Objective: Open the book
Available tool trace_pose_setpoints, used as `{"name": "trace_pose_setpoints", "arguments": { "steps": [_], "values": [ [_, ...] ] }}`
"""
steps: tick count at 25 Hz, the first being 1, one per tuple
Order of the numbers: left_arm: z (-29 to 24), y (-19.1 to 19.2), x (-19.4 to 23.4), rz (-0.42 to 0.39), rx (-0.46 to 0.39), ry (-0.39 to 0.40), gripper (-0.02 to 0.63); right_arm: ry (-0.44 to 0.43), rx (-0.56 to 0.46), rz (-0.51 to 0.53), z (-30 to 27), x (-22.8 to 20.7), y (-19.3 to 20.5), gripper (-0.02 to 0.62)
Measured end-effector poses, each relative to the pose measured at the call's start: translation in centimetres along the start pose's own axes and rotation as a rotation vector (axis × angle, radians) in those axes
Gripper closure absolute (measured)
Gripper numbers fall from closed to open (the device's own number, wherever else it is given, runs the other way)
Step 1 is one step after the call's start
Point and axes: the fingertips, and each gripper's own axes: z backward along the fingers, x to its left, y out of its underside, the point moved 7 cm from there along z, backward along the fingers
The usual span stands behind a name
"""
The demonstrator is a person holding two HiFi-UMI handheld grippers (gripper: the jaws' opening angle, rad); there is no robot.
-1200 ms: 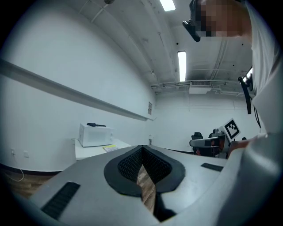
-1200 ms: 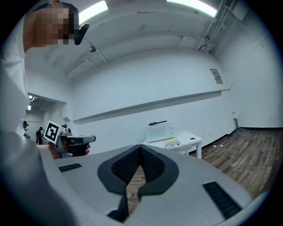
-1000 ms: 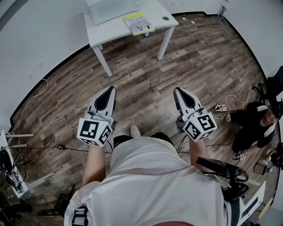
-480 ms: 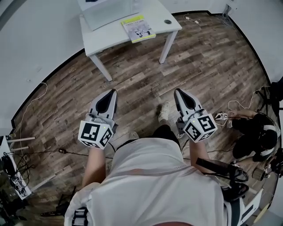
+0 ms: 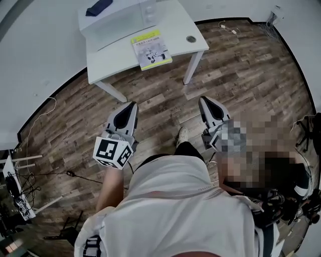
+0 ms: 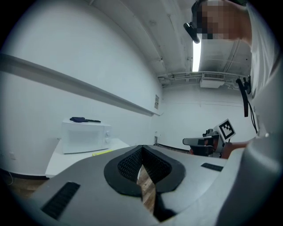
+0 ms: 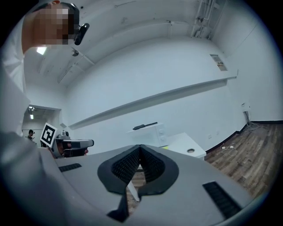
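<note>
A closed book [image 5: 151, 49] with a yellow-green and white cover lies flat on a white table [image 5: 179, 27], near its front edge. In the left gripper view the book [image 6: 102, 152] shows only as a thin yellow sliver. My left gripper [image 5: 131, 106] is shut and empty, held over the wooden floor well short of the table. To its right, my right gripper [image 5: 204, 101] is level with it, also shut with nothing in it. In each gripper's own view the black pads meet at the tip, left gripper [image 6: 141, 148] and right gripper [image 7: 140, 148].
A white microwave [image 5: 118, 20] stands at the back of the table, with a dark blue object [image 5: 99, 7] on top. A round cable hole [image 5: 190, 38] is near the table's right corner. Cables [image 5: 35, 118] and stand legs [image 5: 20, 206] lie at the left; a person sits on the floor at the right.
Both grippers have moved forward over the floor toward the table. The table and book now sit lower and nearer in the head view. Both grippers stay shut.
</note>
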Motion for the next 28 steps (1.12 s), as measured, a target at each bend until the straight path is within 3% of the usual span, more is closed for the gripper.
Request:
{"name": "trace_pose_setpoints", "arguments": {
  "steps": [7, 12, 17, 22, 28],
  "values": [
    [-10.6, -1.1, -2.8, -0.033, 0.024, -0.038, 0.595, -0.053, 0.027, -0.008, -3.5, -10.4, -3.0, 0.600],
    [-15.1, -1.5, -2.2, -0.029, 0.061, -0.074, 0.595, -0.083, 0.057, -0.035, -6.2, -14.3, -3.2, 0.600],
    [-17.7, -1.4, 0.2, 0.015, 0.046, -0.040, 0.595, -0.094, 0.104, -0.052, -9.7, -15.4, -2.2, 0.600],
    [-18.9, -1.4, 3.5, 0.024, 0.052, -0.014, 0.595, -0.045, 0.122, -0.047, -11.7, -15.1, -2.5, 0.600],
    [-18.4, -3.3, 8.9, 0.015, 0.017, 0.020, 0.595, -0.028, 0.112, -0.025, -15.9, -11.5, -3.7, 0.600]
  ]
}}
